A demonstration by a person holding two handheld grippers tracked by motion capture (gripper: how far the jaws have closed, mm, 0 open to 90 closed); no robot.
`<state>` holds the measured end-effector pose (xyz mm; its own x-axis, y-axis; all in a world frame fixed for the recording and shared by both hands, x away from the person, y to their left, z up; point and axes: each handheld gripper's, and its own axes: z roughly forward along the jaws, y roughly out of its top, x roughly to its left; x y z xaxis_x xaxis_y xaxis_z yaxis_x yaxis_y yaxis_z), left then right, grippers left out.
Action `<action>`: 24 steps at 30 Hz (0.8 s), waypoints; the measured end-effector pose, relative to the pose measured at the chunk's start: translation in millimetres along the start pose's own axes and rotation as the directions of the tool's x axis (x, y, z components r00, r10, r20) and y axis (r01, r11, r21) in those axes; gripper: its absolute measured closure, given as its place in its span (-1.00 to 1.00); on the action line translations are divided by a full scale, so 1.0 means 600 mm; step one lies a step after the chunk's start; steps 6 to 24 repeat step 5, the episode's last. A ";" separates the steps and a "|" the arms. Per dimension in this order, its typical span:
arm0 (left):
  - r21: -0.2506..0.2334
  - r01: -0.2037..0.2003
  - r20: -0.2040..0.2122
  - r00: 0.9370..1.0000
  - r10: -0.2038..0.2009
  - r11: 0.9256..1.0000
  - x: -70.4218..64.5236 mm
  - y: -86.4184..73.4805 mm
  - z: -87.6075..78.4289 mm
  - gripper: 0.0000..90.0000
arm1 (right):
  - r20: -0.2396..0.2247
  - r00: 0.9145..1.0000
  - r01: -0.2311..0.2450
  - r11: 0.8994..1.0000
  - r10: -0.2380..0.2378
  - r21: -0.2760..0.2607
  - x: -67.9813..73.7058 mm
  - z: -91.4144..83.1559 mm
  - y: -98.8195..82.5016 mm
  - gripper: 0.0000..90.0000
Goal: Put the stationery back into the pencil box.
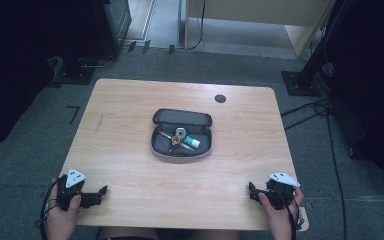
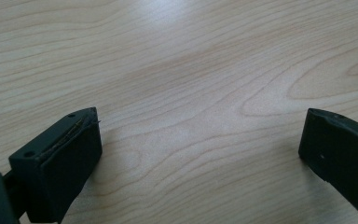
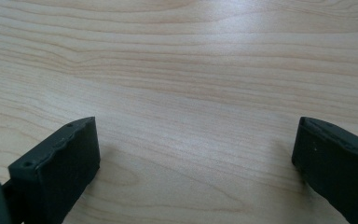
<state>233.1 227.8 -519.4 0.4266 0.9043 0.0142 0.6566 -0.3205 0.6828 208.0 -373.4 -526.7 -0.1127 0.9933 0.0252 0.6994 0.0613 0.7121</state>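
A dark grey zip pouch [image 1: 182, 133] lies open at the middle of the wooden table [image 1: 130, 115]. Inside it I see a small white tube with a green end [image 1: 193, 142], a round metal piece [image 1: 180, 133] and a thin pen-like tool [image 1: 171, 144]. My left gripper [image 1: 102, 192] rests at the table's near left corner, held by a hand, far from the pouch. In the left gripper view its jaws stand wide apart over bare wood, left gripper [image 2: 200, 135] open. My right gripper [image 1: 251, 190] rests at the near right corner. Right gripper [image 3: 196, 140] is open too, nothing between its jaws.
A round black grommet [image 1: 220, 98] sits in the table's far right part. Dark stands and cables [image 1: 305, 107] lie on the grey carpet around the table. Broad bare wood [image 1: 130, 165] separates both grippers from the pouch.
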 end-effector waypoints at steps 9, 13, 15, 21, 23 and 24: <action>0.001 0.003 -0.003 1.000 -0.003 1.000 -0.009 0.008 0.007 -1.00 | 0.000 1.000 0.000 1.000 0.000 0.000 0.000 0.000 0.000 -0.99; 0.001 0.003 -0.003 1.000 -0.003 1.000 -0.009 0.008 0.007 -1.00 | 0.000 1.000 0.000 1.000 0.000 0.000 0.000 0.000 0.000 -0.99; 0.001 0.003 -0.003 1.000 -0.003 1.000 -0.009 0.008 0.007 -1.00 | 0.000 1.000 0.000 1.000 0.000 0.000 0.000 0.000 0.000 -0.99; 0.001 0.003 -0.003 1.000 -0.003 1.000 -0.009 0.008 0.007 -1.00 | 0.000 1.000 0.000 1.000 0.000 0.000 0.000 0.000 0.000 -0.99; 0.001 0.003 -0.003 1.000 -0.003 1.000 -0.009 0.008 0.007 -1.00 | 0.000 1.000 0.000 1.000 0.000 0.000 0.000 0.000 0.000 -0.99; 0.001 0.003 -0.003 1.000 -0.003 1.000 -0.009 0.008 0.007 -1.00 | 0.000 1.000 0.000 1.000 0.000 0.000 0.000 0.000 0.000 -0.99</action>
